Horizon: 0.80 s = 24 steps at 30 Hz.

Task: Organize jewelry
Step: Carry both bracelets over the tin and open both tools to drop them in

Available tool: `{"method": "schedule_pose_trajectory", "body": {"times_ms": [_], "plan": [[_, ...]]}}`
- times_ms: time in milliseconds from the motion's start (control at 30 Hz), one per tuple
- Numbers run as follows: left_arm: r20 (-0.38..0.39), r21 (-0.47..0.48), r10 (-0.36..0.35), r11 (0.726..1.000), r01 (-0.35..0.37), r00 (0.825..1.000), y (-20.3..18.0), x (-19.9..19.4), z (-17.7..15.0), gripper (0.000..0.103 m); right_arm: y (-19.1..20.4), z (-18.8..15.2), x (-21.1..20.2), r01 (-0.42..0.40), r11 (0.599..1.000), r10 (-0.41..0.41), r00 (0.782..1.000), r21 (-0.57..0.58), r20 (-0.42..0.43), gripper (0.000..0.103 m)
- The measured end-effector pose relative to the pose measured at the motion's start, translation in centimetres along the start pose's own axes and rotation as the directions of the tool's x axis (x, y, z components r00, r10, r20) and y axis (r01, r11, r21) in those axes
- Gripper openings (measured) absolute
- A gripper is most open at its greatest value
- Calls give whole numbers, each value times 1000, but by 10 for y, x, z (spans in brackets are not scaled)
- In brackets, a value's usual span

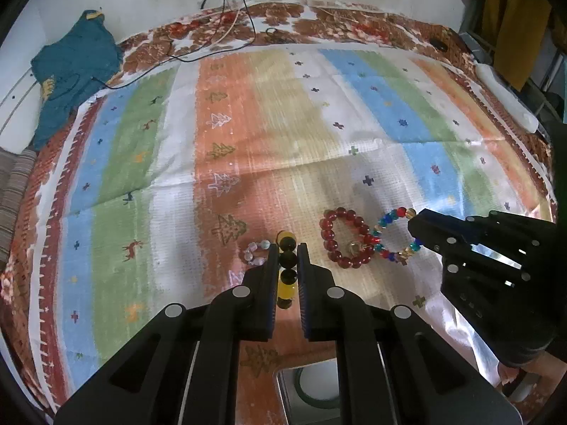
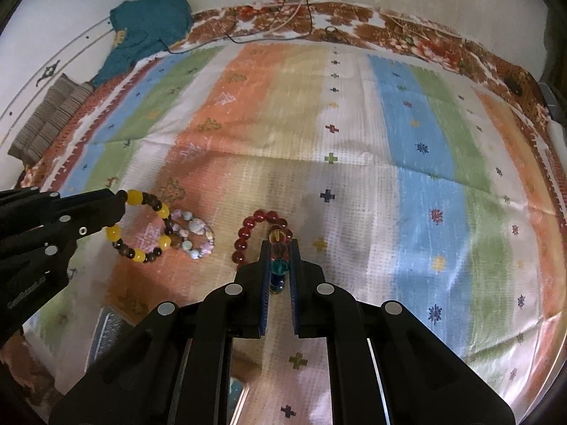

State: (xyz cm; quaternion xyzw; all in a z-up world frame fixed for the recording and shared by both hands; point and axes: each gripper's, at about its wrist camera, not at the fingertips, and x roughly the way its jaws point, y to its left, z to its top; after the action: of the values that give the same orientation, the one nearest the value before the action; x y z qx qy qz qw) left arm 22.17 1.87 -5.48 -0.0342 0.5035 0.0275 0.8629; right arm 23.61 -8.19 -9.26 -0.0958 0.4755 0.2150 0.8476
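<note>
Bracelets are held in both tools at this moment. Left gripper [image 1: 287, 251] is clenched on the yellow-and-dark bracelet [image 2: 141, 226], its pads pressing a run of beads that lies along the fingers, so in the left wrist view the strand points straight away from the camera; seen from the right wrist view the rest of that loop hangs open beyond the fingertips, over the striped cloth [image 1: 248, 124]. Right gripper [image 2: 280, 248] is likewise clamped on the multicoloured bracelet [image 1: 397, 233], the gripped beads again running lengthwise between the fingers. Two pieces remain on the cloth: the pale bracelet [image 2: 196, 235], lying flat just beside the left tool's loop (the two overlap in view; contact cannot be confirmed), and the red bracelet [image 1: 345, 237], flat and overlapping the multicoloured loop in view. Each idle piece is nearest the tool on its own side. A container edge [image 1: 304, 386] shows below the left fingers, near the camera, and is judged the likely destination, lying back towards the person.
</note>
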Motion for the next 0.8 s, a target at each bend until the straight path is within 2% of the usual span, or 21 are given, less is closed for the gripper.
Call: {"method": "schedule_pose_trajectory", "body": {"times_ms": [200, 800], "plan": [[19, -13, -13, 1000, 13, 1000, 0, -14, -5, 10, 7, -2, -26, -25, 1000, 25, 997, -4, 75, 11], [88, -19, -58, 998, 60, 994, -6, -54, -20, 9, 20, -18, -64, -53, 998, 58, 985, -36, 160, 11]]}}
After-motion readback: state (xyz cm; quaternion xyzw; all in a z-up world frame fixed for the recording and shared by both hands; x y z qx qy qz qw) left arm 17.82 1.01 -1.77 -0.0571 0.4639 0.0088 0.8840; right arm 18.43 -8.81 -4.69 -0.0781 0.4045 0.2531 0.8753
